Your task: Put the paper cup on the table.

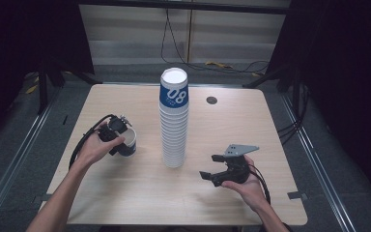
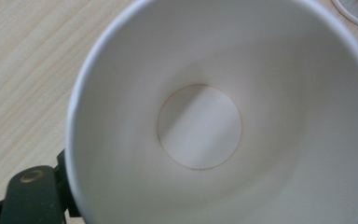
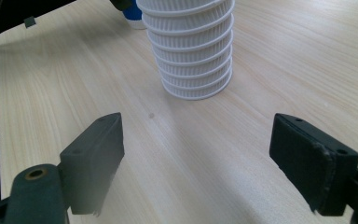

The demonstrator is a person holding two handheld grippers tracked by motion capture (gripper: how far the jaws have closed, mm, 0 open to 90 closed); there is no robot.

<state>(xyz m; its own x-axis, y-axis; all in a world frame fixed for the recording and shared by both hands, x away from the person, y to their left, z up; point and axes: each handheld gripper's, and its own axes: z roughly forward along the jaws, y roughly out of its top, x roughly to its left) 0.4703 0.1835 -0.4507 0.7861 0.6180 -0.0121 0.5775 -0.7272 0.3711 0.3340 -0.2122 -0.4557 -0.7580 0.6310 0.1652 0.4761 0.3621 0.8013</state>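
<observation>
A: Where is the single white paper cup with a blue band [image 1: 127, 142]?

B: On the pale wooden table [image 1: 125, 193], left of the tall stack of white paper cups [image 1: 174, 121], clamped in the left gripper [image 1: 118, 140].

A: Its orientation?

B: Roughly upright, mouth up.

A: The right gripper [image 1: 211, 169]?

B: Jaws apart, empty, near right of the stack.

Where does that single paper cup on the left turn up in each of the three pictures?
High view: the single cup stands left of centre on the table, at the left hand-held gripper.
Left gripper view: its white inside, seen from above, takes up most of the frame.
Right gripper view: a blue sliver at the top, behind the stack.
Shared landmark: the tall stack of cups.
</observation>
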